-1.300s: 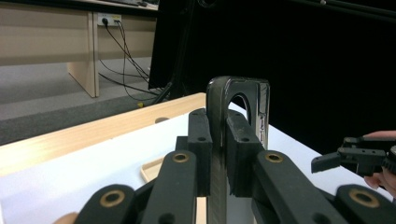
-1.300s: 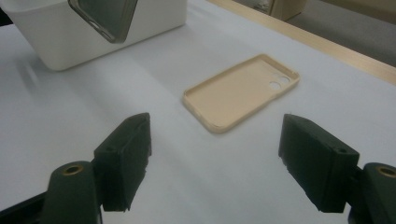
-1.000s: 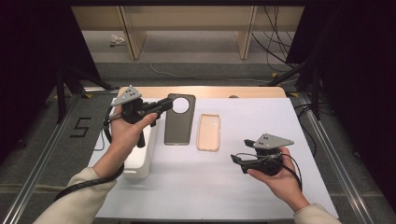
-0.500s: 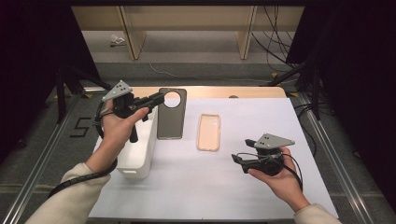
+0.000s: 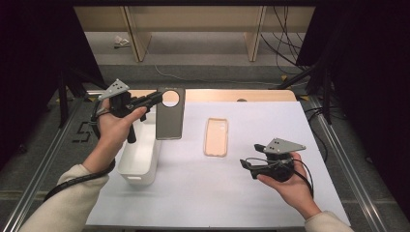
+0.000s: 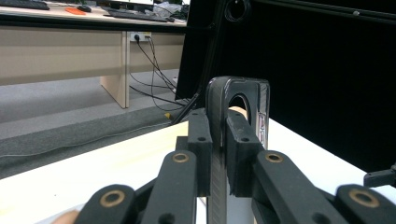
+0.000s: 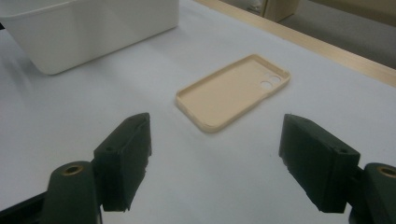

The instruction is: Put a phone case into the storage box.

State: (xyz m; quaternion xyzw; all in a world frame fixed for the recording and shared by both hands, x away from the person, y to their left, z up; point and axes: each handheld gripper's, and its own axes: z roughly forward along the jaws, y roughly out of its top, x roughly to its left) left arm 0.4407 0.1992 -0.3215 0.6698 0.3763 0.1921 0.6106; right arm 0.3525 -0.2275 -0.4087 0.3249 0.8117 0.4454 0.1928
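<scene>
Dark grey phone case (image 5: 170, 114) clamped edge-on in left gripper (image 5: 153, 99), lifted off table, hanging beside white bin (image 5: 140, 157), perhaps partly over its rim. Beige phone case (image 5: 216, 137) flat on white mat (image 5: 203, 188). Right gripper (image 5: 245, 164) jaws apart, empty, near beige case.

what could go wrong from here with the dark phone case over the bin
The left gripper pinches the dark phone case only by its top edge, so the case might swing or slip before it is over the white bin. It hangs past the bin's rim and could catch there. The right gripper is open, away from the beige case.
</scene>
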